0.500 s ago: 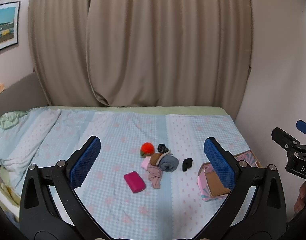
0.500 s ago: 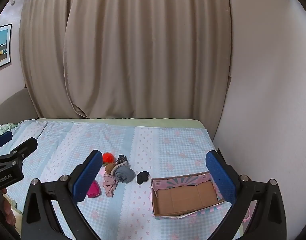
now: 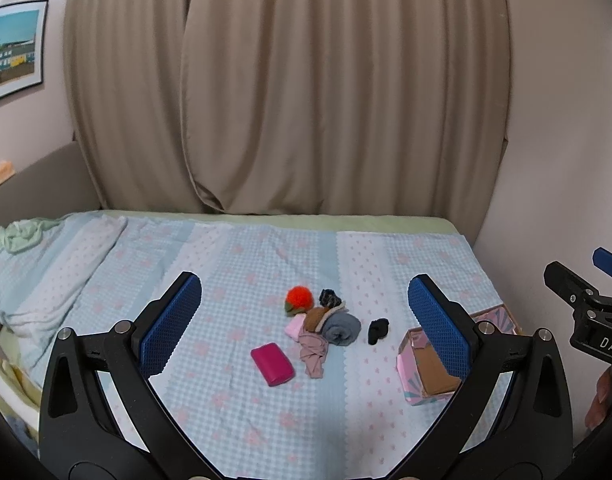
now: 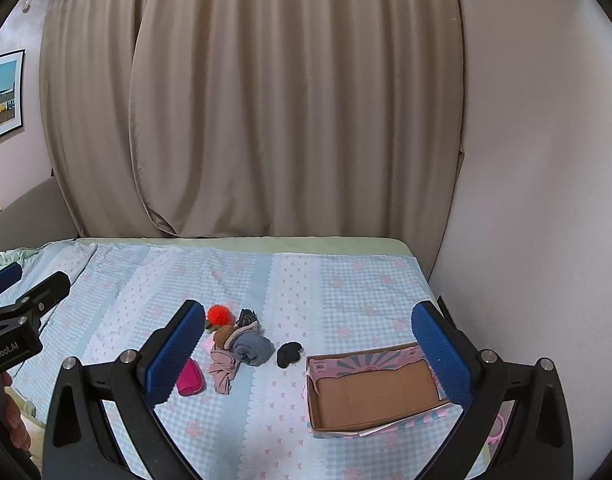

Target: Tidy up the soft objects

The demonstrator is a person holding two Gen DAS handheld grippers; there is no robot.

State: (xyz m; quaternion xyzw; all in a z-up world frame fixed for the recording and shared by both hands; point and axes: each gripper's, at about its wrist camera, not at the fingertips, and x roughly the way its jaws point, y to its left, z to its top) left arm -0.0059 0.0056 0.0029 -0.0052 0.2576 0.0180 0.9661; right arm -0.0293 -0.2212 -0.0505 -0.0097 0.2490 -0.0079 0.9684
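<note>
Left wrist view: left gripper [image 3: 304,322] held above the bed [image 3: 234,252], blue ribbed pads spread wide, nothing between them. Small heap of soft items centred ahead: fuzzy orange pom-pom [image 3: 300,298], rolled grey sock [image 3: 341,329], limp mauve cloth [image 3: 313,354], brown knit piece [image 3: 314,317], dark patterned bundle [image 3: 329,298]. Magenta pouch [image 3: 273,364], smooth and rectangular, lying apart near left of heap; black sock ball [image 3: 377,330] apart on right. Cardboard box [image 3: 405,364] partly hidden behind right finger.

Right wrist view: right gripper [image 4: 306,356] also wide apart and empty, above bed. Box [image 4: 385,360] shallow, open-topped, plain brown inside, pink-patterned rim, apparently empty, right of heap.

Step judged: approach, no item picked up yet. Next move likely: descend onto one loose piece, pinch fabric gently, carry to box.
</note>
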